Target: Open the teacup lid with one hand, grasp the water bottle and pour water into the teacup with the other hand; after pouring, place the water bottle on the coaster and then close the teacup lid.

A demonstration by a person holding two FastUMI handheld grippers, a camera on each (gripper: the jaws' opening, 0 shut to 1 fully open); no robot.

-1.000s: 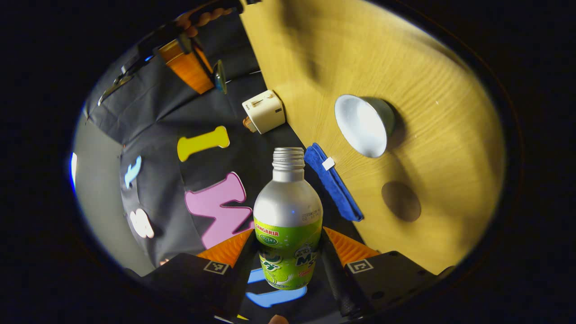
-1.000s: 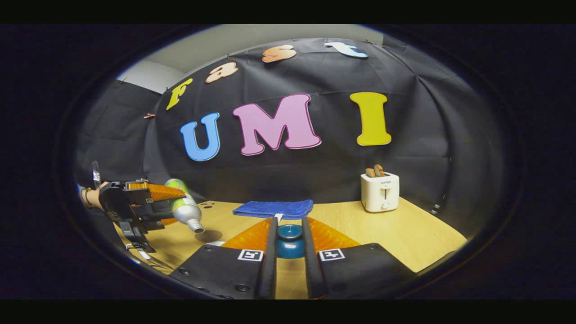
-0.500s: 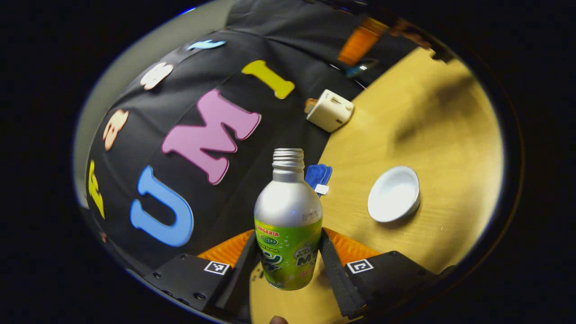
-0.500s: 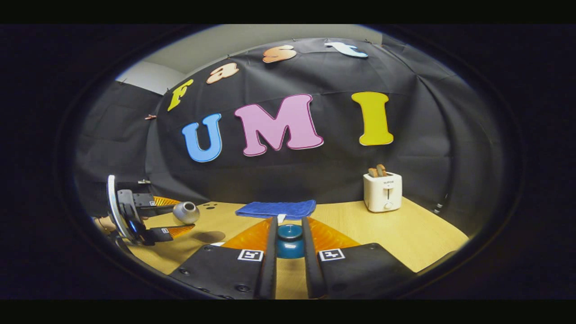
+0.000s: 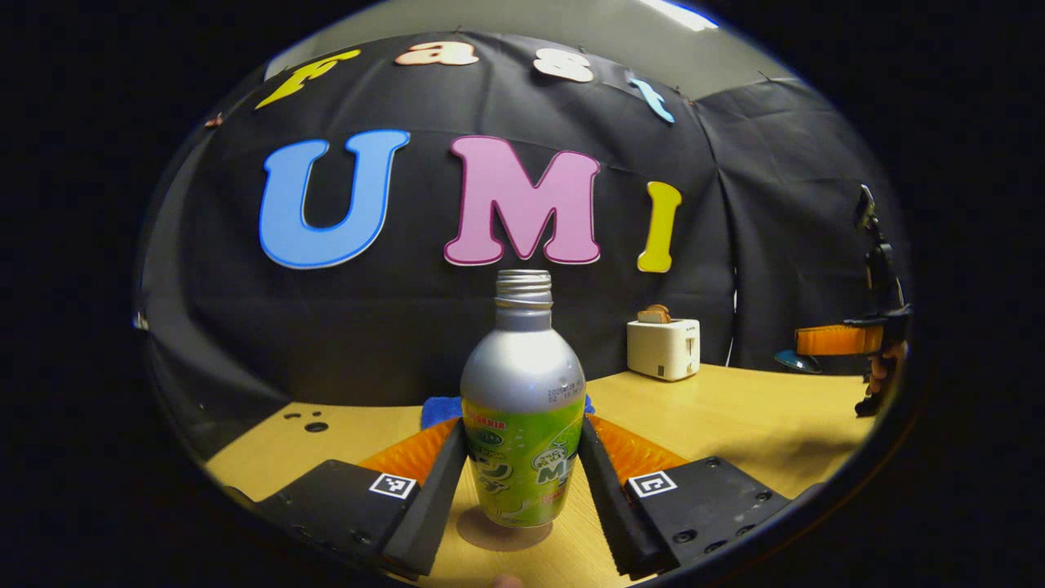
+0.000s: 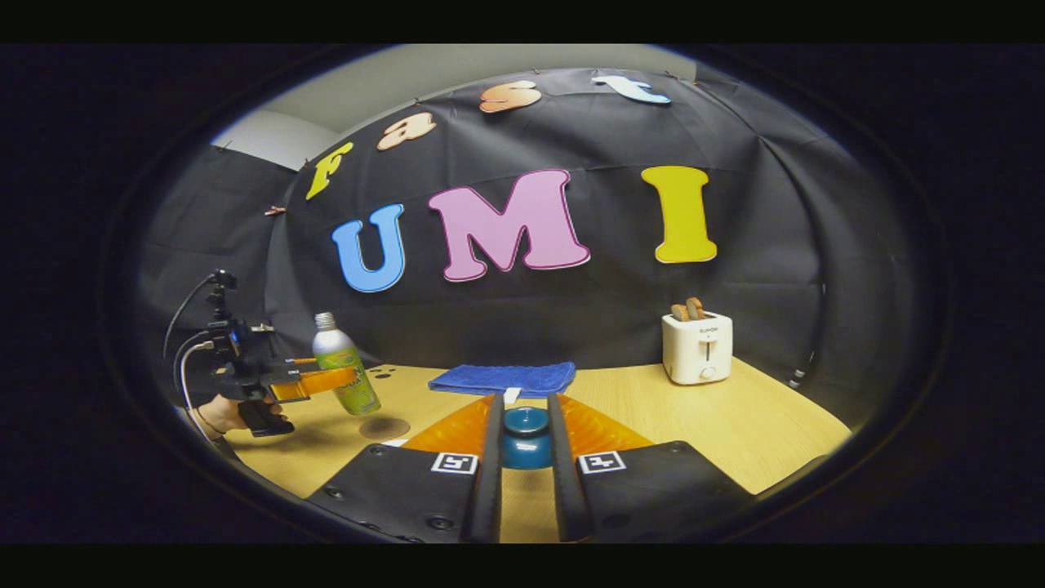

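Within the last second the water bottle (image 5: 522, 400) has turned from a tilted pouring pose, with its mouth toward the open teacup, back to upright, so we judge that the pouring is finished and the placing step has begun. The left gripper (image 5: 522, 478) pinches the bottle by its lower green part, one finger on each side, and the capless neck points straight up. In the right gripper view we see the same bottle (image 6: 344, 376) held just above the round brown coaster (image 6: 384, 426), which lies on the wooden table (image 6: 735, 425) a little in front of it; in the left gripper view a round brown patch (image 5: 502, 529) lies under the bottle's base, and we cannot tell if they touch already. The right gripper (image 6: 523, 445) is closed on the blue teacup lid (image 6: 525, 437), lifted off the table, far to the right of the bottle. We think the bottle only needs a short lowering, then the lid can go back on the cup
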